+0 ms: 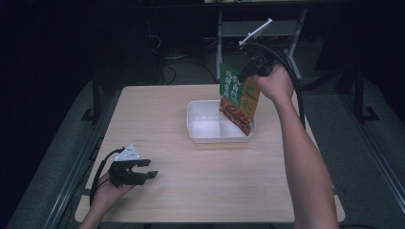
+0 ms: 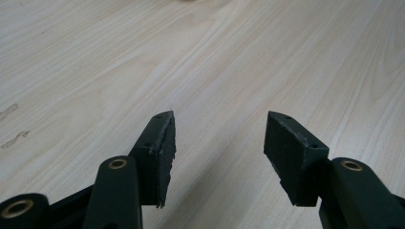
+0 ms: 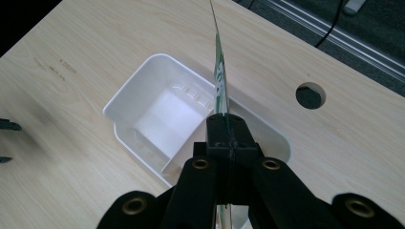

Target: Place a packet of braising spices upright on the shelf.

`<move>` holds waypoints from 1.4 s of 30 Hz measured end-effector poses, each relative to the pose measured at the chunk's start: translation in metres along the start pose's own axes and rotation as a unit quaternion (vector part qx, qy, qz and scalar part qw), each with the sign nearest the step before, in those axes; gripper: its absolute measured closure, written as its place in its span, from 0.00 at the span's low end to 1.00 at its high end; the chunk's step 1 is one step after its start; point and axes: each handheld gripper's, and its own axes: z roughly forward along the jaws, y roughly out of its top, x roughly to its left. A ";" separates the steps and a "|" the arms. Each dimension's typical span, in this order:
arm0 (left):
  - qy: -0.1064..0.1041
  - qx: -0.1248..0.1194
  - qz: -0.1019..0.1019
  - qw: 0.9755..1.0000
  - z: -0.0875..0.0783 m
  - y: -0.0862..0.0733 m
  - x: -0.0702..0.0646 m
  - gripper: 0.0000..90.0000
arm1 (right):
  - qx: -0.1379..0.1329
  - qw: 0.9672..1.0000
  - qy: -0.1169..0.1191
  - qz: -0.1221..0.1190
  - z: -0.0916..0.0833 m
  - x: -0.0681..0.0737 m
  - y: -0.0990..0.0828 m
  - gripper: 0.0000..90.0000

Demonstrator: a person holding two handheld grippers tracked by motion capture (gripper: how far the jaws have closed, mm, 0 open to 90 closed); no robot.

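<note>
The green-and-orange food packet (image 1: 239, 98) hangs upright over the white tray (image 1: 200, 125), its lower end inside. The right gripper (image 1: 249, 67) is clamped on its top edge. The left gripper (image 1: 144, 170), well apart from the tray, gapes wide, holding nothing.

place: lab or studio; evidence: dark surround; bare wooden table (image 1: 200, 186); metal frame stands (image 1: 224, 33); floor cables (image 1: 167, 57)
</note>
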 end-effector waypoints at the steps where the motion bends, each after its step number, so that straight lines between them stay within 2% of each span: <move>1: 0.000 0.000 0.000 1.000 0.000 0.000 0.000 0.49 | 0.001 1.000 -0.001 -0.001 0.002 0.000 0.000 1.00; 13: -0.001 -0.001 0.000 1.000 0.000 0.000 0.000 0.49 | 0.019 1.000 0.000 0.004 0.018 -0.002 -0.003 1.00; 19: -0.002 -0.002 -0.001 1.000 0.001 0.000 0.000 0.49 | 0.018 1.000 0.002 0.013 0.020 -0.006 -0.006 1.00; 26: -0.002 -0.001 -0.001 1.000 0.001 0.000 -0.001 0.49 | 0.028 1.000 -0.002 0.012 0.027 -0.007 -0.012 0.99; 38: -0.002 0.001 -0.001 1.000 0.003 0.000 -0.002 0.49 | 0.007 0.999 0.021 0.033 0.028 -0.015 -0.027 0.97; 42: -0.002 0.003 0.002 1.000 0.003 0.000 -0.002 0.48 | 0.020 0.999 0.016 0.031 0.031 -0.015 -0.028 0.93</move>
